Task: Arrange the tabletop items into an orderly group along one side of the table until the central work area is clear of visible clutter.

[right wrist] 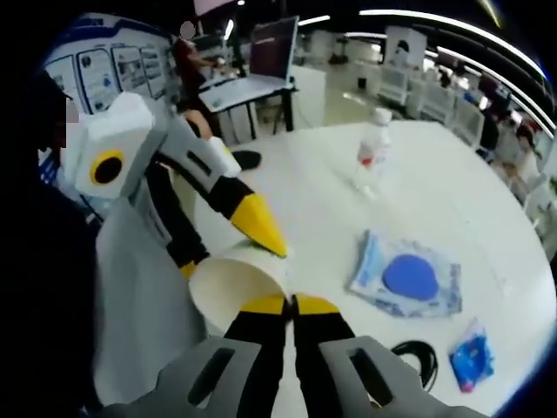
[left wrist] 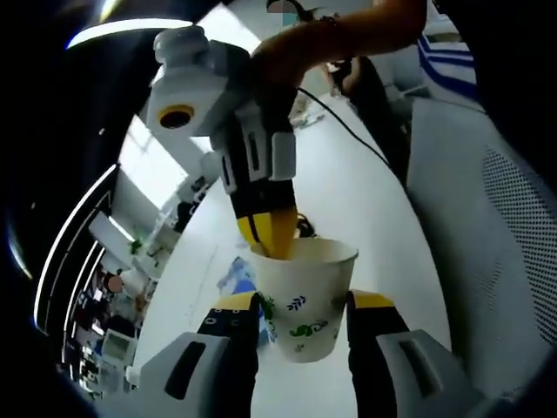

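Left gripper view, lower centre: left gripper (left wrist: 305, 306) clamps a leaf-printed paper cup (left wrist: 305, 300); right gripper (left wrist: 271, 237) pinches its rim, fingertips partly hidden inside.

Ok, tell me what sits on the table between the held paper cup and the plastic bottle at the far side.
Nothing visible lies directly between the paper cup and the plastic bottle; that stretch of white table is bare. The blue-and-white packet sits off to one side, nearer the cup.

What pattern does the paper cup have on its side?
The white paper cup has green and blue leaf prints, best seen in the left gripper view.
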{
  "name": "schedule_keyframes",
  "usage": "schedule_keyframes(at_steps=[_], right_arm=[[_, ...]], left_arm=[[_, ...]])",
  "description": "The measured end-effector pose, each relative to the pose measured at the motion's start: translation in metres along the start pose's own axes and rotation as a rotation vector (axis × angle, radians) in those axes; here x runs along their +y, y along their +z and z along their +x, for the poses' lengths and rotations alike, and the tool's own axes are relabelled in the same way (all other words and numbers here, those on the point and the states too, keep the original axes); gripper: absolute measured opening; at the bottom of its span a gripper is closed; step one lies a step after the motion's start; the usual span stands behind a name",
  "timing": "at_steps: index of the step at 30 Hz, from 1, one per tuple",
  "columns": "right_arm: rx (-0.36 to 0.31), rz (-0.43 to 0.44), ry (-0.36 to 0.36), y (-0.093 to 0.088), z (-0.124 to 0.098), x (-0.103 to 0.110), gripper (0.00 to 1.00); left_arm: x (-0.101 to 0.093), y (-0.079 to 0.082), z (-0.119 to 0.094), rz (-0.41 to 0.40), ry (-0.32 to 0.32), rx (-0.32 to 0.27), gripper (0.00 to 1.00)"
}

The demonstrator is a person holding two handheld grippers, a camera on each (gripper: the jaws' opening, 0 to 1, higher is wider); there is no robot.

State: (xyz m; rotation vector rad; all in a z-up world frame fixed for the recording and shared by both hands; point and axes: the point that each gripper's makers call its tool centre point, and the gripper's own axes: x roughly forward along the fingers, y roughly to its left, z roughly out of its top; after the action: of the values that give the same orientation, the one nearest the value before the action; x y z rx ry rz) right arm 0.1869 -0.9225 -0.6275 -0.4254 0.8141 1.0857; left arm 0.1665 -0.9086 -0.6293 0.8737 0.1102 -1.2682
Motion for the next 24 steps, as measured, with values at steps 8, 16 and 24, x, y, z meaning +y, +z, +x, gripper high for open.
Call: schedule_keyframes(at_steps=[8,16,24], right_arm=[[-0.035,0.077,0.014,0.004,-0.003,-0.001,0.00],[-0.150,0.234,0.046,0.017,-0.011,-0.002,0.03],[-0.294,0.360,0.065,0.029,-0.020,-0.007,0.12]], left_arm=[[0.000,0.004,-0.001,-0.120,0.008,-0.052,0.36],[0.006,0.011,-0.005,-0.312,0.037,-0.145,0.36],[0.017,0.015,-0.009,-0.434,0.083,-0.204,0.36]])
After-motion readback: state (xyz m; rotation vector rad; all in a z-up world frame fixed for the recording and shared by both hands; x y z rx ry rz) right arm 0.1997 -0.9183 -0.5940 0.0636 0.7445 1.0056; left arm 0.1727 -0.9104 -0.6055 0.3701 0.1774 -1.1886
